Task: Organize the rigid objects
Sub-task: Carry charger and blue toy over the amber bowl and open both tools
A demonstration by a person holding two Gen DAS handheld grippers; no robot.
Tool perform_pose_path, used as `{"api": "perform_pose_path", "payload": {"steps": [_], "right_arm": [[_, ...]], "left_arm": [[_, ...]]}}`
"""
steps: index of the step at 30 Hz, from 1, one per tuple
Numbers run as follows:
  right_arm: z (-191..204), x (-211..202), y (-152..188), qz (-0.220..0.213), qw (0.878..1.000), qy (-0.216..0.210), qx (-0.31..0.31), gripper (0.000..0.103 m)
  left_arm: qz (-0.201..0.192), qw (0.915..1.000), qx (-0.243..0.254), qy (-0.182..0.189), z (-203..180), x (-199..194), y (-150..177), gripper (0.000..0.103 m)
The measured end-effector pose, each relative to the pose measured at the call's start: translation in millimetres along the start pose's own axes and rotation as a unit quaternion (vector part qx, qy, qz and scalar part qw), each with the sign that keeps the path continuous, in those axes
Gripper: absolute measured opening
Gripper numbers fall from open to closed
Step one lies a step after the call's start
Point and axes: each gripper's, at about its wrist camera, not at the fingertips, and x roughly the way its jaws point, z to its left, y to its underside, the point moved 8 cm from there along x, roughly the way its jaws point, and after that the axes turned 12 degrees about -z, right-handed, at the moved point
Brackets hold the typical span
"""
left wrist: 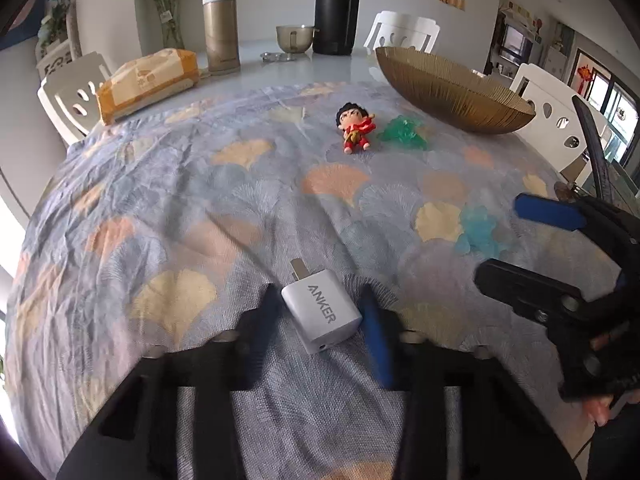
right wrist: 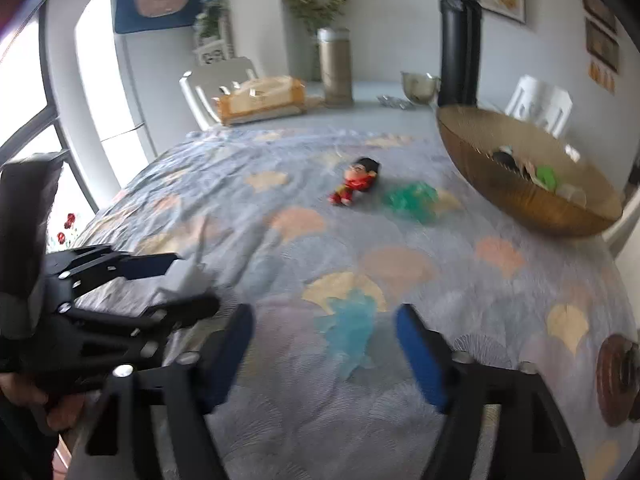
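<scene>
Left tongs [left wrist: 320,320]: narrowly set around the white charger [left wrist: 322,316], one finger on each side. Blue pad [left wrist: 374,336] on the right side sits against the charger's edge; the left finger is dark and blurred, so a firm grip on that side cannot be confirmed. Charger lies flat on the cloth [left wrist: 160,208], prongs pointing away from the camera, logo face up.

Right tongs [right wrist: 324,352]: spread wide, nothing held. Pale blue toy [right wrist: 350,328] lies on the cloth between and just ahead of the two blue fingers [right wrist: 422,360], touched by neither. In the left view the same toy [left wrist: 478,232] lies just beside these tongs.

Further back on the worktop [left wrist: 280,60]: red figurine [left wrist: 354,128] lying on its back, green toy [left wrist: 402,130] just beside it on the right. Gold bowl [left wrist: 452,92] stands behind the green toy at the far right; right view shows several small items inside it, too blurred to identify.

Brown disc [right wrist: 616,376] at the right edge of the right view, near the cloth's edge.
</scene>
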Motion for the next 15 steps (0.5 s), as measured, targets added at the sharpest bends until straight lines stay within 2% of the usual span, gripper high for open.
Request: {"api": "perform_pose_path", "payload": {"steps": [4, 8, 10, 12, 15], "right_arm": [[-6, 1, -1, 0.001, 1.0, -0.007, 0.023, 0.085], [-25, 7, 4, 0.023, 0.996, -0.013, 0.083, 0.085], [-28, 9, 5, 0.028, 0.995, -0.015, 0.093, 0.085], [-24, 10, 5, 0.031, 0.996, -0.018, 0.085, 0.085], [-13, 20, 12, 0.056, 0.997, -0.003, 0.05, 0.083]], "left_arm": [[-0.03, 0.9993, -0.022, 0.0, 6, -10, -6, 0.033], [-0.072, 0.9945, -0.074, 0.015, 23, -23, -14, 0.033], [-0.069, 0.9941, -0.081, 0.021, 23, -21, -14, 0.033], [-0.067, 0.9948, -0.074, 0.022, 20, -20, -14, 0.033], [-0.071, 0.9956, -0.055, 0.027, 12, -22, -15, 0.033]]}}
